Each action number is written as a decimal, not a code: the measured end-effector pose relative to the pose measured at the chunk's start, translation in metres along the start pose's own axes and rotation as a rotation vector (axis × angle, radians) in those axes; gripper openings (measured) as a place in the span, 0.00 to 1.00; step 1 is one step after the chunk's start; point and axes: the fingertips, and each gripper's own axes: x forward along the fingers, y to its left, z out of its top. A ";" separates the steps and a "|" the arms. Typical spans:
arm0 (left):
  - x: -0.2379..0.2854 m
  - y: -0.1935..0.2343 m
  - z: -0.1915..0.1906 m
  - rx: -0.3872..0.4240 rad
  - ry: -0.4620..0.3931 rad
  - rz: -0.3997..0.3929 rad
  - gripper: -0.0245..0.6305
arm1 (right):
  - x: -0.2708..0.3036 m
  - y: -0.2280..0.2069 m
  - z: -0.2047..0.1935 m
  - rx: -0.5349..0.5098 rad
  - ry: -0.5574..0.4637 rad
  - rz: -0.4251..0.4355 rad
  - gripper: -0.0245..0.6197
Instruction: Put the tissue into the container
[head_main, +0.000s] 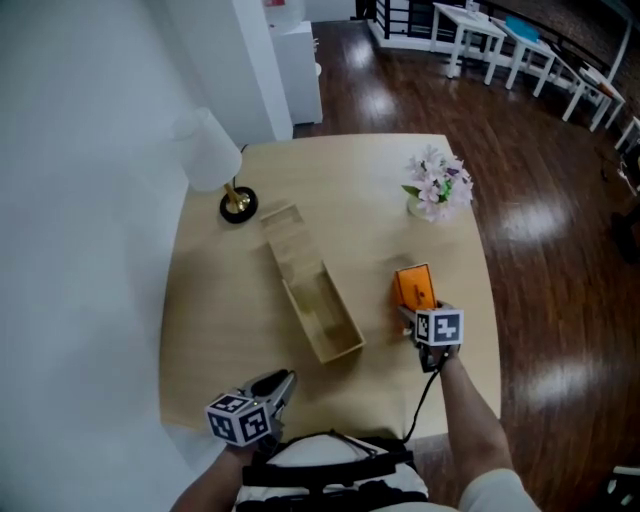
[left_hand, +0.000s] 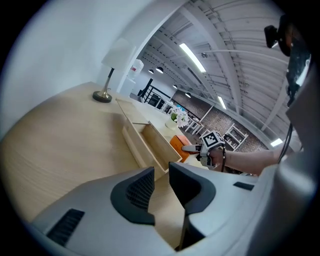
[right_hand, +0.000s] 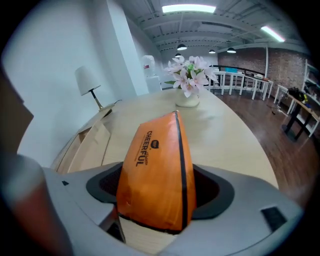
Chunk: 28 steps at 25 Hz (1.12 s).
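An orange tissue pack (head_main: 413, 285) stands on edge on the wooden table (head_main: 380, 225), right of a long open wooden container (head_main: 322, 318) whose lid (head_main: 283, 240) lies flat behind it. My right gripper (head_main: 415, 312) is shut on the near end of the pack (right_hand: 155, 160), which fills the gap between its jaws. My left gripper (head_main: 283, 381) hovers near the table's front edge. In the left gripper view its jaws (left_hand: 161, 172) stand open with a narrow gap and nothing between them, pointing toward the container (left_hand: 150, 142).
A white-shaded lamp (head_main: 210, 155) on a brass base stands at the table's back left. A vase of pink and white flowers (head_main: 437, 187) sits at the back right. White wall to the left, dark wood floor to the right, white tables (head_main: 480, 30) beyond.
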 end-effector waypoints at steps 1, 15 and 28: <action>-0.001 0.000 0.001 0.002 -0.004 0.001 0.18 | -0.005 0.002 0.003 -0.012 -0.012 0.000 0.66; -0.023 0.001 -0.004 -0.039 -0.027 -0.078 0.14 | -0.056 0.172 0.080 -0.186 -0.182 0.293 0.65; -0.055 0.024 -0.010 -0.099 -0.075 -0.060 0.14 | -0.006 0.242 0.041 -0.206 -0.023 0.312 0.65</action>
